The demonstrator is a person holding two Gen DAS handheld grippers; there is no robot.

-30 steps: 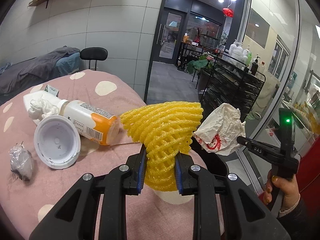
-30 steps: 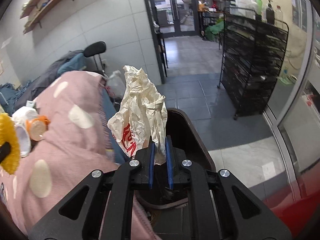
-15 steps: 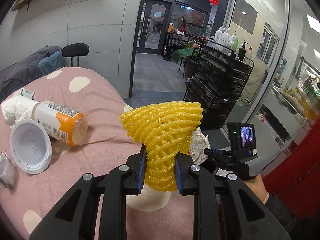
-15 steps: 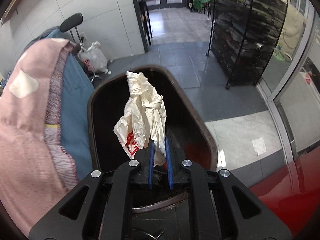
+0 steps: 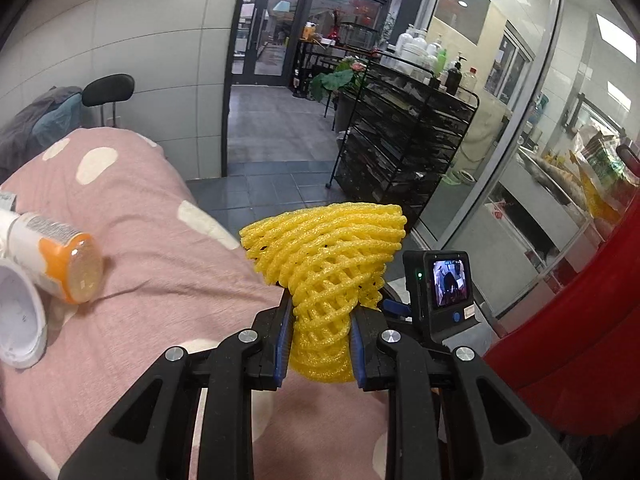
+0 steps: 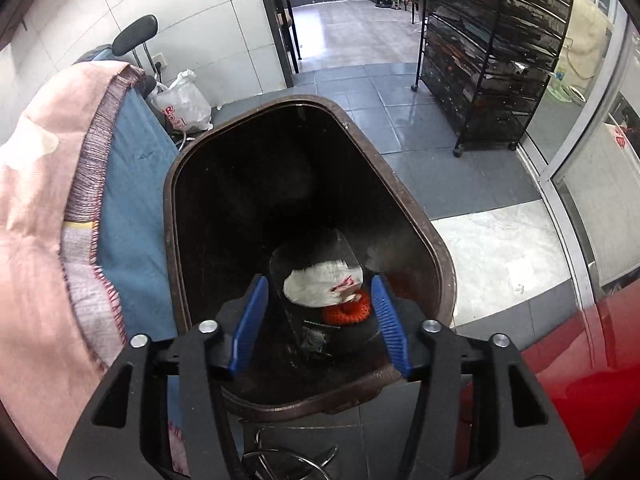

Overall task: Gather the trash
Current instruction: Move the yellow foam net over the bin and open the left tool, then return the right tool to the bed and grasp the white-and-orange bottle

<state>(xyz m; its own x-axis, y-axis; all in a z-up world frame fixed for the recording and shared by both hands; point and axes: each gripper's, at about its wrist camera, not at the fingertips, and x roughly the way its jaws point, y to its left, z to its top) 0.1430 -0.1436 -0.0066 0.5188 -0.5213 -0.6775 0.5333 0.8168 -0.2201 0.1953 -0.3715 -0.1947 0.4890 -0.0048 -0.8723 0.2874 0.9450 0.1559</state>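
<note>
Where the right gripper (image 6: 320, 320) clamped the crumpled wrapper (image 6: 320, 286) half a second ago, its jaws now gape empty; wrapper lies in the bin (image 6: 404, 196), one item disposed. Left gripper (image 5: 320, 340): jaws closed on the yellow foam net (image 5: 332, 264), next for disposal.

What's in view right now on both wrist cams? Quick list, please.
Foam net: 1, yellow, in left gripper.
Bottle: 1, white and orange, lying on pink cloth.
Lid: 1, white, beside bottle.
Bin: 1, brown, on floor by bed.
Crumpled bag: 1, white and red, inside bin.
Orange net: 1, inside bin.
Rack: 1, black, on floor.
Left gripper: clamped on foam net.
Right gripper: open above bin.
</note>
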